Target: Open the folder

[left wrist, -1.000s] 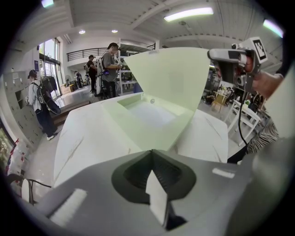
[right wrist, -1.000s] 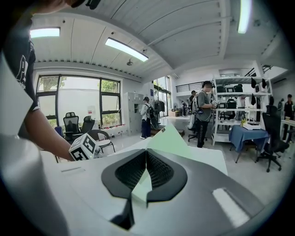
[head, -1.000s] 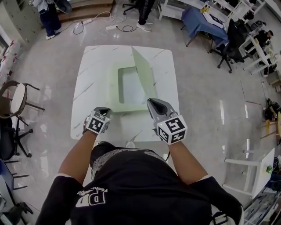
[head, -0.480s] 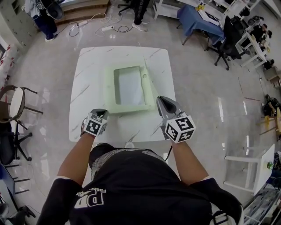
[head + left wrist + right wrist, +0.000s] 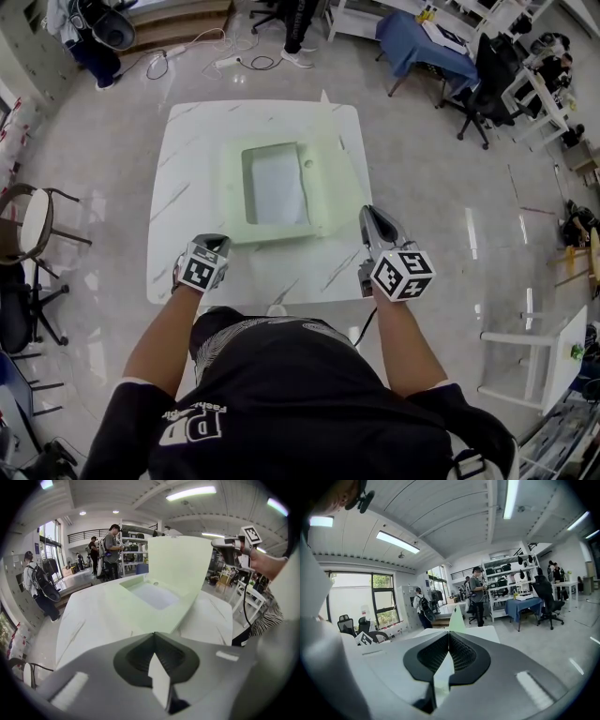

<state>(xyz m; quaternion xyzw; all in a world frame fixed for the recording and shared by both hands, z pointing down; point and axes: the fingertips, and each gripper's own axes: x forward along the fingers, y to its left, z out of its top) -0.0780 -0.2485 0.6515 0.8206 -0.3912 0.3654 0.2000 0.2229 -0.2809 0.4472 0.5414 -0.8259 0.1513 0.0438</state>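
A pale green folder (image 5: pixel 234 202) lies on the white marble table (image 5: pixel 192 141), with a white sheet (image 5: pixel 275 183) showing inside it. Its cover (image 5: pixel 339 183) is swung over to the right. My right gripper (image 5: pixel 369 213) is shut on the cover's near right edge; in the right gripper view the green cover (image 5: pixel 457 618) runs between the closed jaws of the right gripper (image 5: pixel 449 633). My left gripper (image 5: pixel 217 240) is shut with nothing in it, at the folder's near left corner. In the left gripper view the left gripper (image 5: pixel 153 634) faces the folder (image 5: pixel 140 606) and raised cover (image 5: pixel 180 564).
Chairs (image 5: pixel 37 211) stand left of the table. A blue-draped table (image 5: pixel 422 42) and office chairs are at the back right, cables (image 5: pixel 202 47) on the floor behind. A white stand (image 5: pixel 544 366) is at the right. People stand far back.
The cover has swung from upright over to the right. My right gripper has moved right and toward me with it. The left gripper has stayed put.
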